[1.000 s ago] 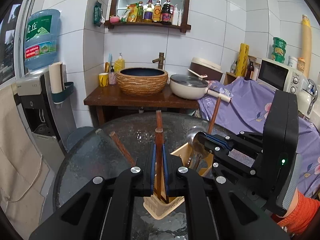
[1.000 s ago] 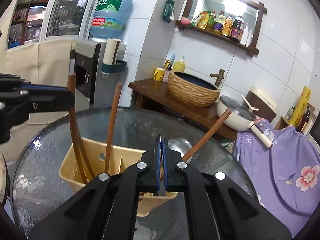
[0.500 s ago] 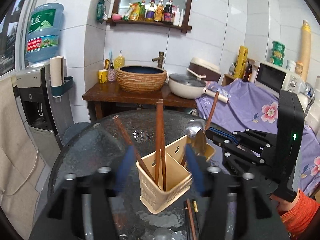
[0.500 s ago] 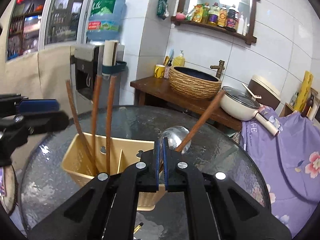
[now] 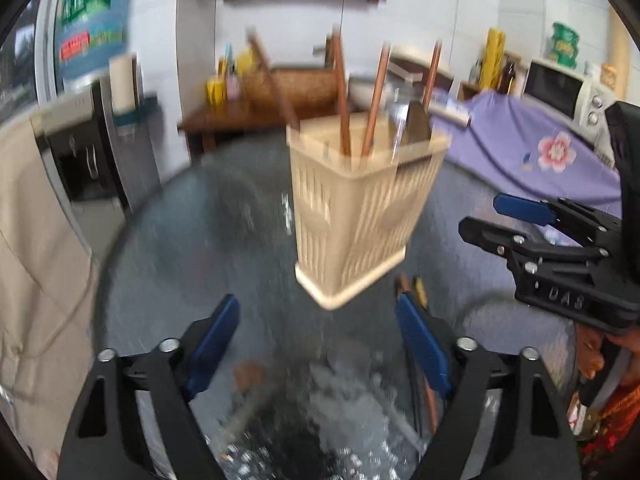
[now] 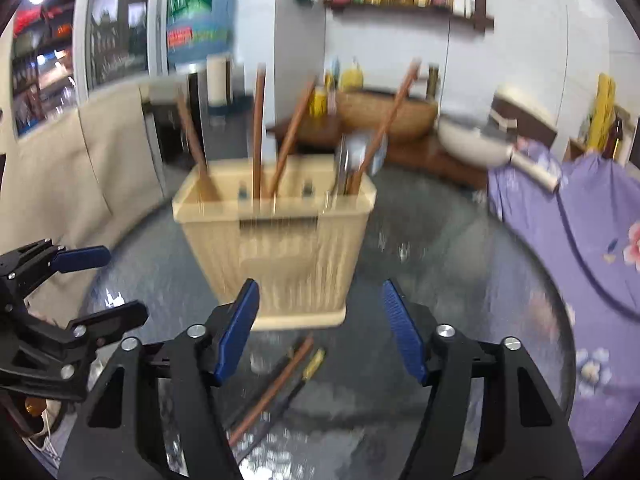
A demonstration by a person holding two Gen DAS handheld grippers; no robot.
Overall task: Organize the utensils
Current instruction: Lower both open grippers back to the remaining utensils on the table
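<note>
A beige slotted utensil holder (image 5: 356,216) (image 6: 280,252) stands upright on the round glass table (image 5: 180,240) (image 6: 460,280). Several brown chopsticks (image 5: 340,100) (image 6: 258,132) and a metal spoon (image 6: 352,160) with a wooden handle stand in it. Loose chopsticks (image 6: 276,384) (image 5: 416,300) lie on the glass in front of the holder. My left gripper (image 5: 318,344) is open and empty, just in front of the holder; it also shows at the left of the right wrist view (image 6: 80,284). My right gripper (image 6: 320,332) is open and empty above the loose chopsticks, and shows at the right of the left wrist view (image 5: 516,220).
A wooden side table (image 6: 420,156) with a woven basin and a pan stands behind the glass table. A purple flowered cloth (image 5: 540,160) covers a counter with a microwave (image 5: 560,92) at right. A water dispenser (image 5: 92,140) stands at left. Both views are motion-blurred.
Both grippers were shut, the left one on a chopstick; the chopstick now stands in the holder, the spoon too. Both grippers have opened, drawn back and dropped toward the table.
</note>
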